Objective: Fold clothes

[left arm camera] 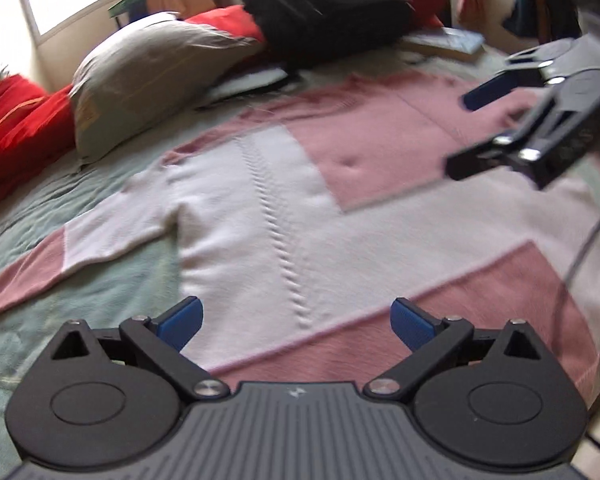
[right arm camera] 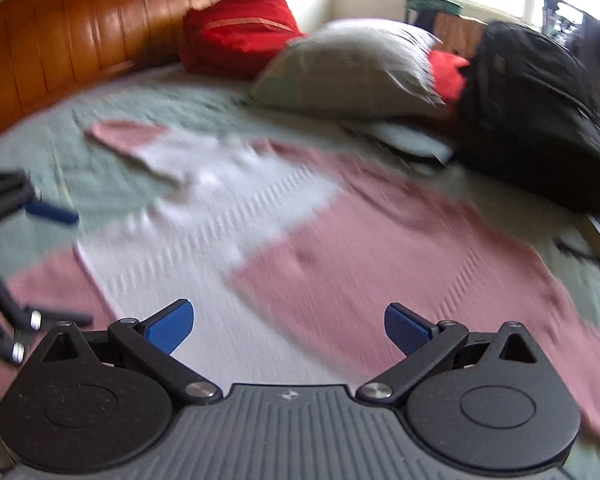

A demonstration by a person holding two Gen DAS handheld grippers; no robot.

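Both hand-held grippers released above the sweater on the bed

The pink-and-white sweater [left arm camera: 284, 184] lies spread flat on the green bedspread [left arm camera: 100, 276], one sleeve [left arm camera: 60, 256] stretched out to the side; motion blur smears its knit in the right wrist view, and its near hem is cut off behind the gripper body. The left hand-held gripper [left arm camera: 296, 322] hangs over the white panel, blue pads wide apart, nothing between them. The right hand-held gripper [right arm camera: 288, 326] is spread open too, empty, over the pink half. At the bed's far side, a grey pillow [left arm camera: 152, 76] leans on red cushions [left arm camera: 16, 128], and a black backpack [left arm camera: 320, 8] partly hides a book [left arm camera: 448, 42]. A wooden headboard [right arm camera: 60, 36] shows in the right wrist view.
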